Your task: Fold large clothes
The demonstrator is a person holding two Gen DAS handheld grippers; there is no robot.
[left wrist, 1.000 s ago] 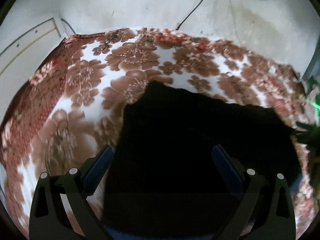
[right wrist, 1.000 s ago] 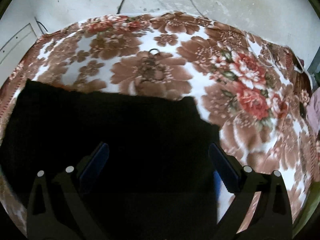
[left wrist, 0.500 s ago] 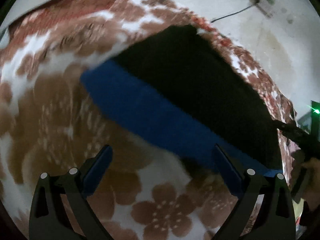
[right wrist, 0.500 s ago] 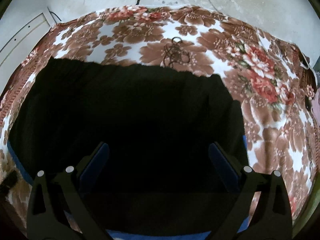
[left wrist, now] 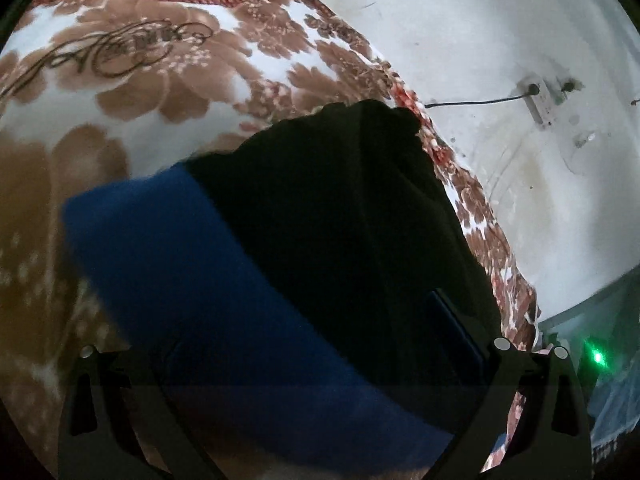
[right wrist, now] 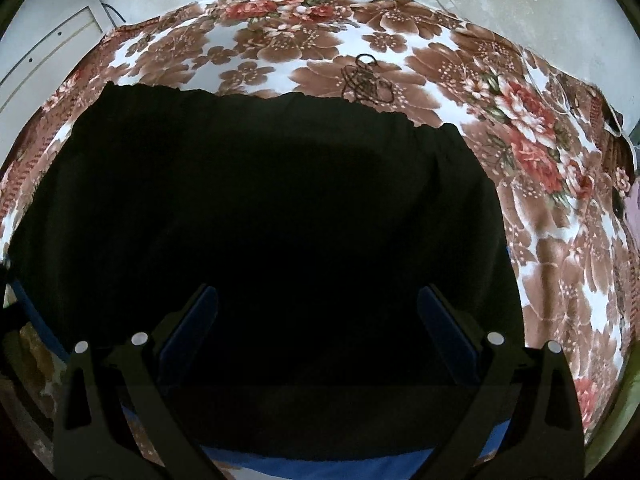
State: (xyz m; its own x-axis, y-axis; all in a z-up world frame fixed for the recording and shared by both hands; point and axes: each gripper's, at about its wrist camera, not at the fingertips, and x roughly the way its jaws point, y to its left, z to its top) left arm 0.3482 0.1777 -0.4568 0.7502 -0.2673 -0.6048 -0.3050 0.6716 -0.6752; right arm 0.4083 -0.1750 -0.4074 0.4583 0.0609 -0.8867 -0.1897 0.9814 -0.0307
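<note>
Black garment (right wrist: 272, 220) spread flat across the centre of the right wrist frame on a floral blanket (right wrist: 560, 240), brown and red blooms on white. Blue band (right wrist: 360, 466) of the same garment peeking out along the bottom edge of that frame. In the left wrist frame, seen at a slant: black cloth (left wrist: 340, 220) from centre to lower right, blue band (left wrist: 192, 280) running from mid left down to the bottom centre.

Right tongs (right wrist: 318, 328) spread wide over the black cloth, nothing between the pads. Left tongs (left wrist: 316, 340) also wide apart, pads over the blue band and the black cloth, nothing pinched as far as visible.

Tangle of dark thread or cord (right wrist: 364, 80) lying on the blanket just beyond the garment's far edge, upper centre of the right wrist frame. Pale wall (left wrist: 500, 40) in the upper right of the left wrist frame, with a white socket strip (left wrist: 540, 100) and a dark cable (left wrist: 472, 101) plugged into it. Green light (left wrist: 598, 357) glowing at lower right. Looping brown script (left wrist: 108, 52) woven into the blanket at upper left, too distorted to read.
</note>
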